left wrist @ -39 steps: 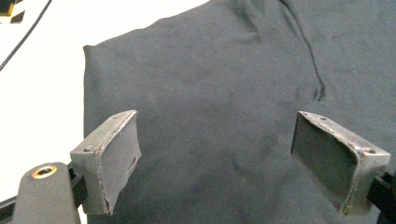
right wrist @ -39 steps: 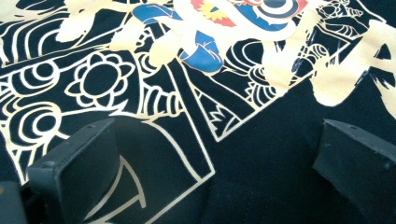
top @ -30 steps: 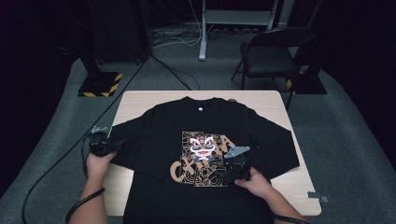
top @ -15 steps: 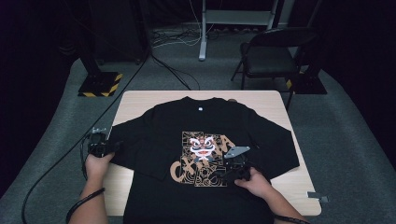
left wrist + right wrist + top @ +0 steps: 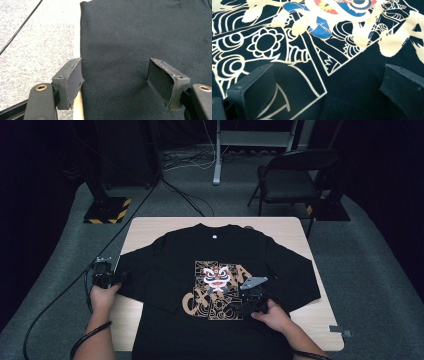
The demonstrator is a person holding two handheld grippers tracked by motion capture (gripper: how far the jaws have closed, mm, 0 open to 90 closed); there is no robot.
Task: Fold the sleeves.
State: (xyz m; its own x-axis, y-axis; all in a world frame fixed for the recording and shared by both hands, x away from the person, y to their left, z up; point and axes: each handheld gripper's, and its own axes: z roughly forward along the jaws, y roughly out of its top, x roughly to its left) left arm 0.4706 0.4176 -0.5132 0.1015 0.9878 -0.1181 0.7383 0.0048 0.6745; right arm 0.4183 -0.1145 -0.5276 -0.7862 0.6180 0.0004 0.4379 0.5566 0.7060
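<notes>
Lying flat and unfolded across the worktop (image 5: 150, 227), the black sweatshirt (image 5: 220, 255) awaits folding; left tongs (image 5: 116, 279) at 9 o'clock and right tongs (image 5: 239, 301) at 5 o'clock gape, seemingly gripping nothing.

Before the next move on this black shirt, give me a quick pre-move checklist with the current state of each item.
1. Black shirt lies flat, print up, on the table: ok.
2. Left gripper jaws apart, astride the sleeve edge; they have just been closing, pads not pressing yet: ok.
3. Right gripper jaws wide apart above the print, nothing clamped: ok.
4. Sleeve edge lies over the table edge by the left gripper: ok.
5. Left jaws would catch a single cloth layer: cannot tell.
</notes>
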